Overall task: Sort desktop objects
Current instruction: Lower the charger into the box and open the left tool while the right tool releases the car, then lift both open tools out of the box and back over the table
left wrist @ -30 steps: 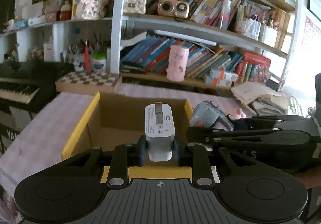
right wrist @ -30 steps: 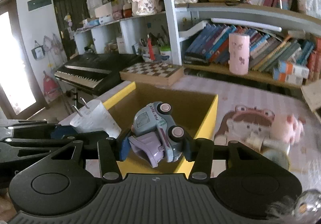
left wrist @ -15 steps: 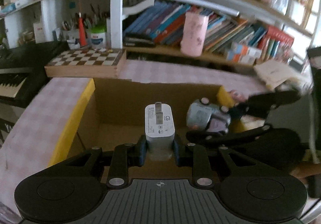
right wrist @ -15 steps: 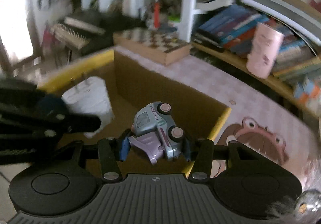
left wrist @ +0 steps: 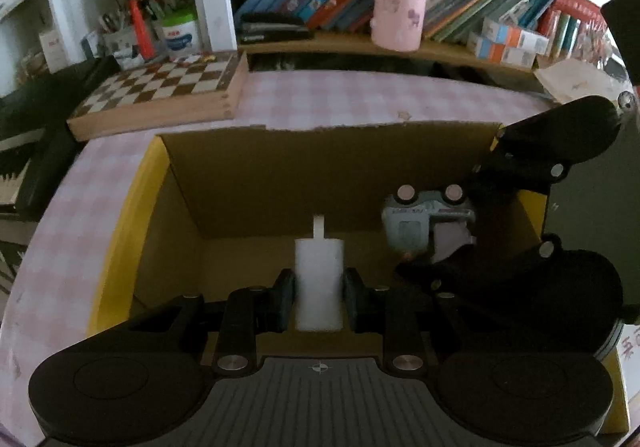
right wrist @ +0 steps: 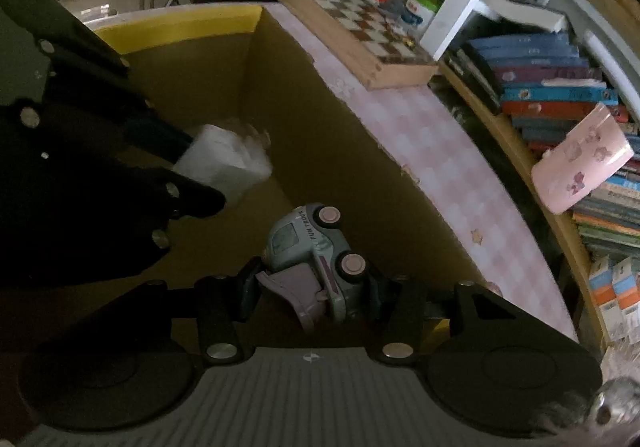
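Cardboard box [left wrist: 248, 183] with a yellow rim serves as landmark: beyond its far left corner lies a chessboard [left wrist: 160, 87], behind its far wall a pink cup [left wrist: 398, 3] stands on the shelf. Inside the box, toward its left, the left gripper [left wrist: 319, 297] pinches a white charger [left wrist: 319, 279], prong pointing forward. Toward its right, the right gripper [right wrist: 308, 291] clamps a toy car [right wrist: 316, 247] lying on its side
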